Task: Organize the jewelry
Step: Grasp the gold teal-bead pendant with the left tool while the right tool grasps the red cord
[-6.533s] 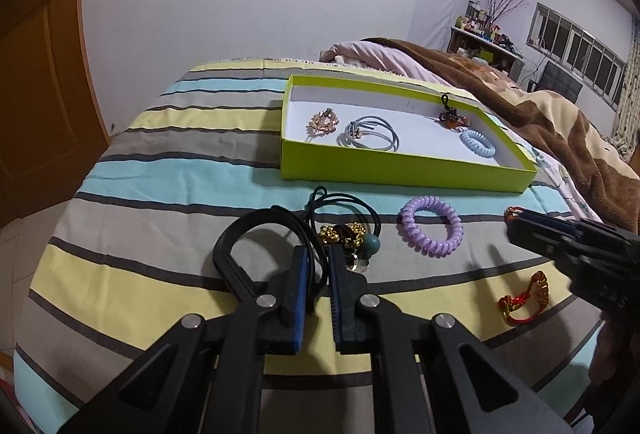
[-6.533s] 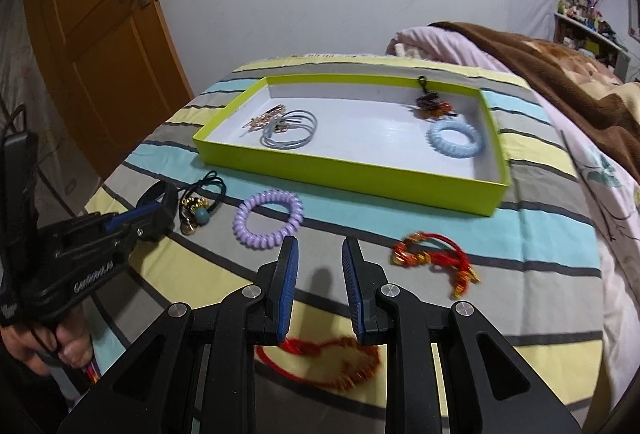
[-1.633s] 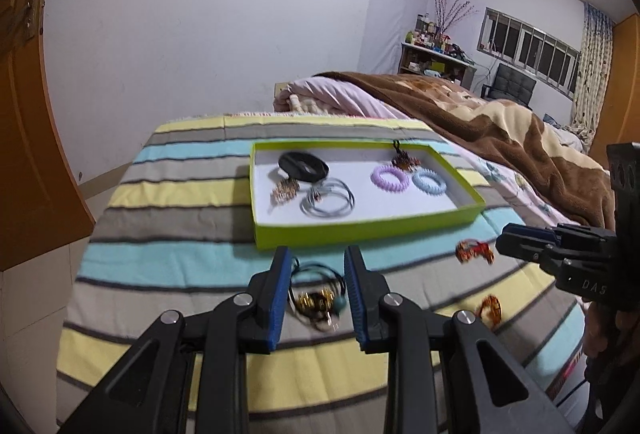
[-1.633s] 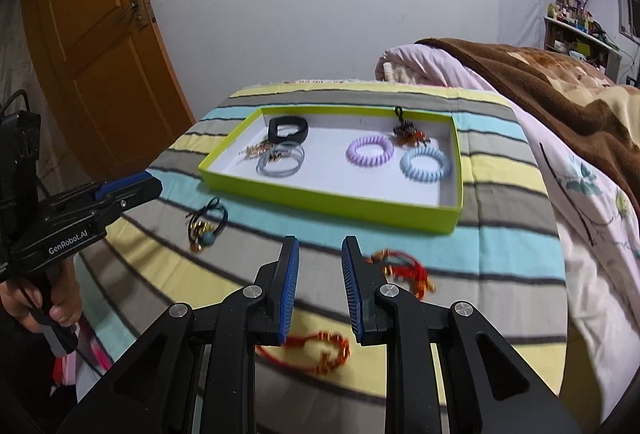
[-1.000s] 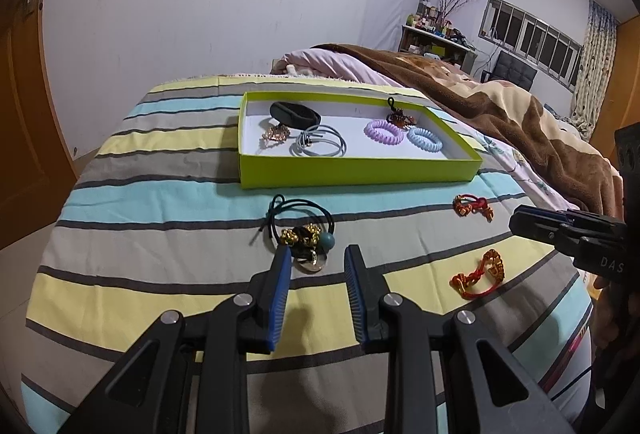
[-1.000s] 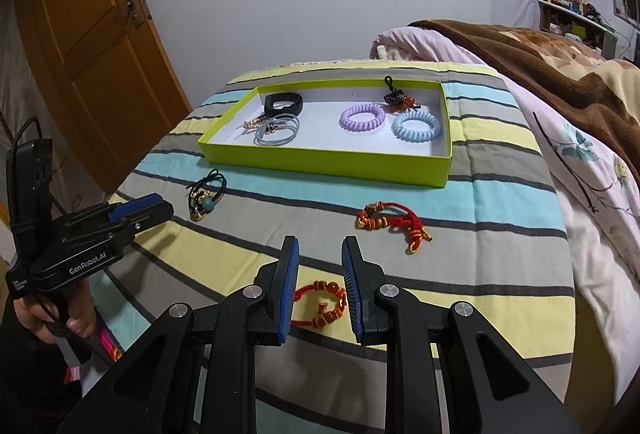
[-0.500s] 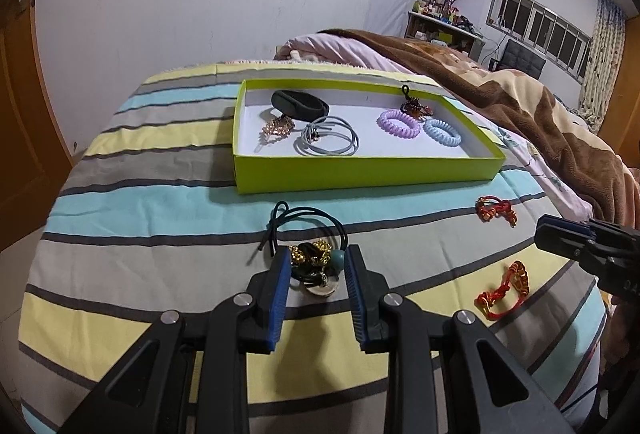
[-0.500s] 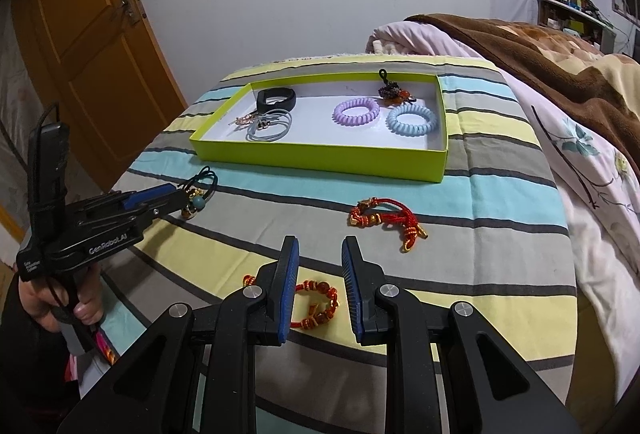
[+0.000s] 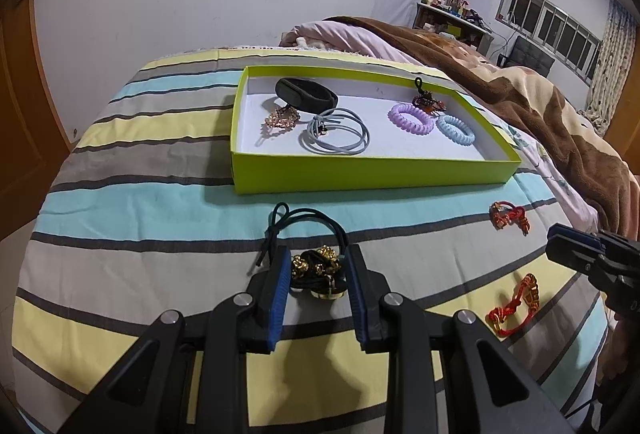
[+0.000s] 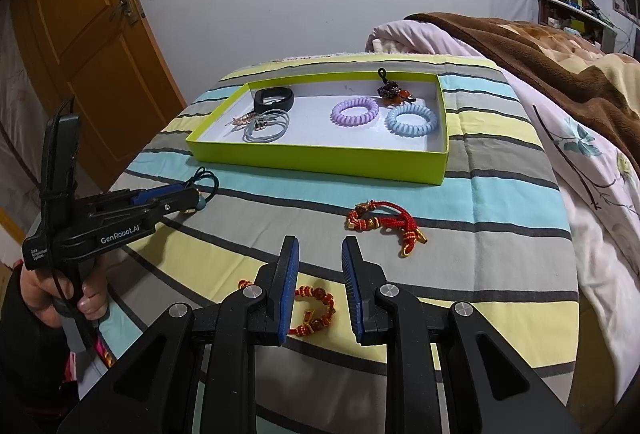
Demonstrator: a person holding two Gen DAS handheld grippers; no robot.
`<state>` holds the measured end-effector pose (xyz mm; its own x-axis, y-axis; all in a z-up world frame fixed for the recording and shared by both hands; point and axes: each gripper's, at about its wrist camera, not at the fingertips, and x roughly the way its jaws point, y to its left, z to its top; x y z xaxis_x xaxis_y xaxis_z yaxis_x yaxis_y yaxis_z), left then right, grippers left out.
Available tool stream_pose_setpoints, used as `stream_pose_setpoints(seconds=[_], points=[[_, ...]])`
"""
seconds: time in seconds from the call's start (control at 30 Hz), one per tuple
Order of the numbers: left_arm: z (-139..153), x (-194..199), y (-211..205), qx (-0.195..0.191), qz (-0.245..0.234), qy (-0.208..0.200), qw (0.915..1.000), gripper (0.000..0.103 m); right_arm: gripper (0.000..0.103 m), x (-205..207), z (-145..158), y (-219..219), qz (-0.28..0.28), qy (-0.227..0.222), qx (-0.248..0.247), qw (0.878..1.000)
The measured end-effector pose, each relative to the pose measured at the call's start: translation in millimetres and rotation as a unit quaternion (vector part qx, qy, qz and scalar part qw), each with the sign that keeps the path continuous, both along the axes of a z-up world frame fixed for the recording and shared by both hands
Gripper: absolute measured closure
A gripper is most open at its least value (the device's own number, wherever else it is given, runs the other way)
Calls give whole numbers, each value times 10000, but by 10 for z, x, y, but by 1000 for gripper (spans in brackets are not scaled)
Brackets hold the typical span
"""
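A black cord hair tie with gold beads [image 9: 316,266] lies on the striped bedsheet, between the open jaws of my left gripper [image 9: 317,258], and the pads do not press it. From the right wrist view the left gripper [image 10: 192,195] hovers over that tie. My right gripper [image 10: 320,254] stands open above a red bead bracelet [image 10: 316,310], not touching it. A red knotted bracelet [image 10: 384,224] lies further ahead. The lime-green tray [image 9: 376,173] holds a black band [image 9: 306,95], a rose-gold chain [image 9: 282,119], grey hair ties [image 9: 336,137], a purple coil [image 9: 411,117], a blue coil [image 9: 456,129] and a dark beaded charm [image 9: 428,101].
A brown blanket [image 9: 520,93] and a pink pillow [image 9: 320,33] lie to the right and behind the tray. The bed's edge drops off at the left, near a wooden door [image 10: 92,45]. A person's hand [image 10: 60,294] holds the left gripper's handle.
My left gripper has moved forward and down, so the black hair tie now sits between its fingers. The right gripper has stayed in place.
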<state>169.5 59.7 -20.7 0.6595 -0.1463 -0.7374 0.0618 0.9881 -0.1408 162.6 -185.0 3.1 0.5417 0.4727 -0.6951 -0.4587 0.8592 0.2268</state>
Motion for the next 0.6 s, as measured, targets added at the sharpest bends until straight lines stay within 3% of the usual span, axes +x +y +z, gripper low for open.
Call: stream_pose_setpoints(seconds=[0.1, 0.23, 0.43, 0.6], points=[[-31, 45, -7, 23, -13, 94, 10000, 67, 80, 14, -9, -4, -18, 9, 3, 10000], [-53, 64, -72, 207, -63, 151, 9997, 67, 80, 47, -22, -25, -40, 21, 4, 10000], [-49, 69, -8, 76, 51, 142, 9999, 81, 80, 55, -28, -32, -42, 28, 7, 10000], [-50, 63, 19, -103, -43, 135, 9998, 81, 80, 65, -43, -32, -40, 47, -3, 10000]])
